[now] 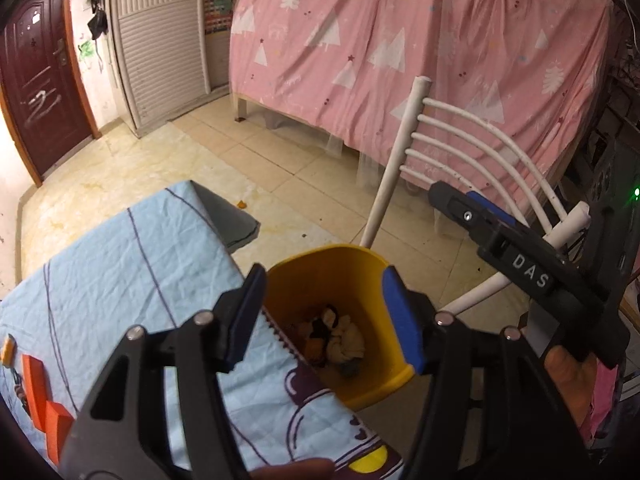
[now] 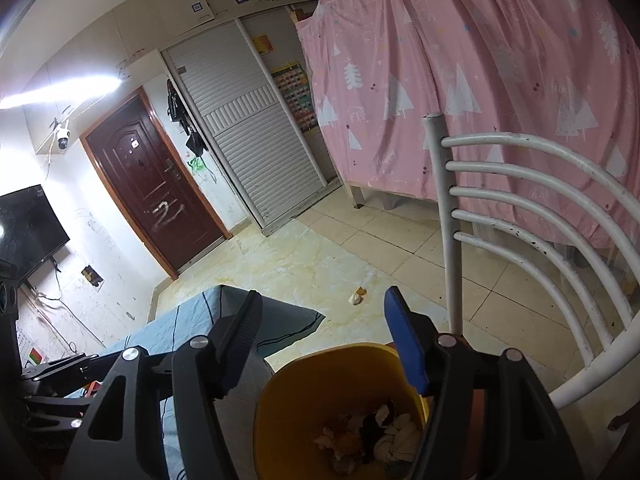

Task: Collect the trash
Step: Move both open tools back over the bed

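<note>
**Both grippers parted and empty above the yellow bin**

Left gripper (image 1: 324,316) hangs with its jaws apart and nothing between them, right over the mouth of the yellow bin (image 1: 360,268). Crumpled trash (image 1: 340,340) lies at the bottom of that bin: pale wads, a dark scrap and some orange bits. The bin stands on the floor, hard against the edge of the bench (image 1: 120,264), which is covered by a light blue cloth with dark lines.

Right gripper (image 2: 322,336) is released too, empty, and looks down into the same bin (image 2: 288,408) from just behind its near rim; the trash (image 2: 372,432) shows here as well.

Only the left wrist view shows the right gripper from outside (image 1: 472,216), a black body lettered "DAS" with a blue pad, held just beside the white chair (image 1: 404,136). It alone shows the orange blocks (image 1: 40,400) on the bench near its left edge.

Only the right wrist view shows two small scraps (image 2: 357,296) lying on the tiled floor beyond the bin, well apart from it. It also takes in the black screen (image 2: 28,232) on the wall and the lit ceiling strip.

Both views show the pink curtain (image 1: 400,32), the slatted wardrobe and the dark red door (image 2: 156,184).
</note>
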`<state>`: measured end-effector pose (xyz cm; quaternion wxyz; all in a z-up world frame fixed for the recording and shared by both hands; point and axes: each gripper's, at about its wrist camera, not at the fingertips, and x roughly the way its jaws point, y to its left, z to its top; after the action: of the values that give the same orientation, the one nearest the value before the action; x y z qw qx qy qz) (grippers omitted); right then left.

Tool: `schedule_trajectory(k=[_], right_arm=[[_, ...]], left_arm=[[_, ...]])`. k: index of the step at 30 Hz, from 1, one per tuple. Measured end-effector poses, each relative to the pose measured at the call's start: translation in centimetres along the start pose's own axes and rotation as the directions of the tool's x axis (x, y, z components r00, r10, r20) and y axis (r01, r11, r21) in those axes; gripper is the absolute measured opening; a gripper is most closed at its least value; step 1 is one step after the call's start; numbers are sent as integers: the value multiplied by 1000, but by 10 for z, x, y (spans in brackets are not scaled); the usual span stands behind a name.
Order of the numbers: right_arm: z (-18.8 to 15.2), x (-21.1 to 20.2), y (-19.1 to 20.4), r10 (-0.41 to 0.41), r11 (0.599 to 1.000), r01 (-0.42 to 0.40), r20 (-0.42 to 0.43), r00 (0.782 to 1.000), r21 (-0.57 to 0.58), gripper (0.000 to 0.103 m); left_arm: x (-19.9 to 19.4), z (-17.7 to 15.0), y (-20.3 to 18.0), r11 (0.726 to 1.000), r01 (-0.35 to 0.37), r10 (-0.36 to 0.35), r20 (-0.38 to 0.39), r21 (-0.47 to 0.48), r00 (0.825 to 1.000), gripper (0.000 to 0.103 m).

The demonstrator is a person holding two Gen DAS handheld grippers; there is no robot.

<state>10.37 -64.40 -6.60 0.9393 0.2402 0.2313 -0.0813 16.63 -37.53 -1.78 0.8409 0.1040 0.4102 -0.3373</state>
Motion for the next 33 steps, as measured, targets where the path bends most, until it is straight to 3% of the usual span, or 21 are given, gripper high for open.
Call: schedule_trajectory(k=[9, 13, 20, 24, 33], right_arm=[[-4, 4, 26, 24, 998, -25, -14, 1000, -60, 62], [-6, 5, 40, 41, 995, -42, -14, 999, -85, 64], [-18, 6, 85, 92, 979, -97, -35, 995, -177, 70], [-29, 9, 115, 127, 962, -139, -65, 990, -235, 72], [-54, 13, 170, 208, 923, -242, -141, 968, -298, 75]], left_arm=[[-16, -3, 21, 999, -3, 4, 14, -50, 1000, 58], [-27, -6, 31, 998, -7, 9, 32, -68, 999, 64], [-55, -14, 57, 995, -32, 39, 69, -98, 997, 64], [-73, -20, 82, 990, -66, 77, 86, -122, 993, 69], [-109, -39, 160, 961, -194, 214, 86, -198, 973, 70]])
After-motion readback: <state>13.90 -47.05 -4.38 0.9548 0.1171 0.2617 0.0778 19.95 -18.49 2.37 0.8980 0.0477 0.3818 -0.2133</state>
